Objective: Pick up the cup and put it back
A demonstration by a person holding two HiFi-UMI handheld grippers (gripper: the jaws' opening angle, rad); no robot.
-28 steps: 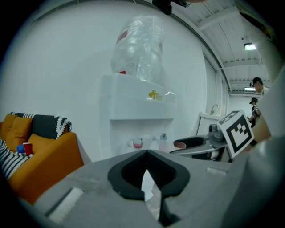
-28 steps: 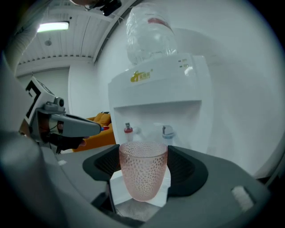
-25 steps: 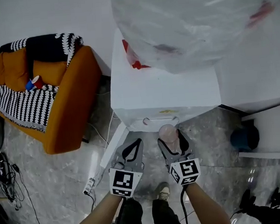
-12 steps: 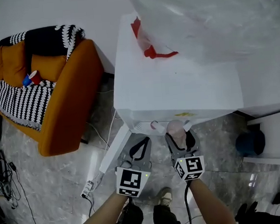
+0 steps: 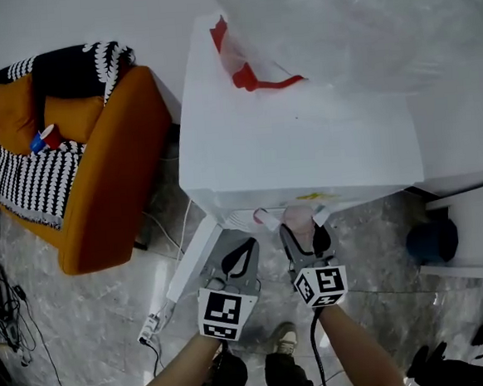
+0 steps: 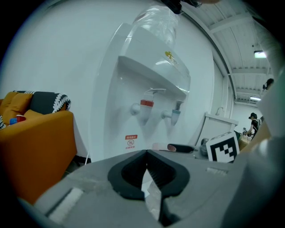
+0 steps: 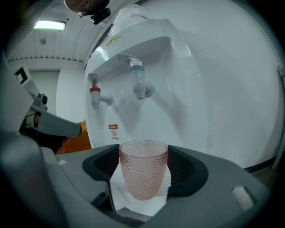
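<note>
A pink dimpled glass cup (image 7: pixel 142 178) stands upright between the pads of my right gripper (image 7: pixel 143 164), which is shut on it. In the head view the cup (image 5: pixel 298 220) and right gripper (image 5: pixel 301 231) sit just below the front edge of the white water dispenser (image 5: pixel 296 142). The dispenser's red tap (image 7: pixel 94 91) and blue tap (image 7: pixel 137 73) hang above and behind the cup. My left gripper (image 5: pixel 244 246) is beside it on the left, shut and empty, its tips meeting (image 6: pixel 146 152) in front of the dispenser (image 6: pixel 147 80).
A large clear water bottle (image 5: pixel 353 21) tops the dispenser. An orange sofa (image 5: pixel 99 182) with a black-and-white blanket stands to the left. Cables (image 5: pixel 5 306) trail over the grey floor. A dark round object (image 5: pixel 432 239) lies by a white cabinet (image 5: pixel 470 237) at the right.
Both grippers have sunk and sit closer to the dispenser's front edge. The cup has stayed in the right gripper throughout.
</note>
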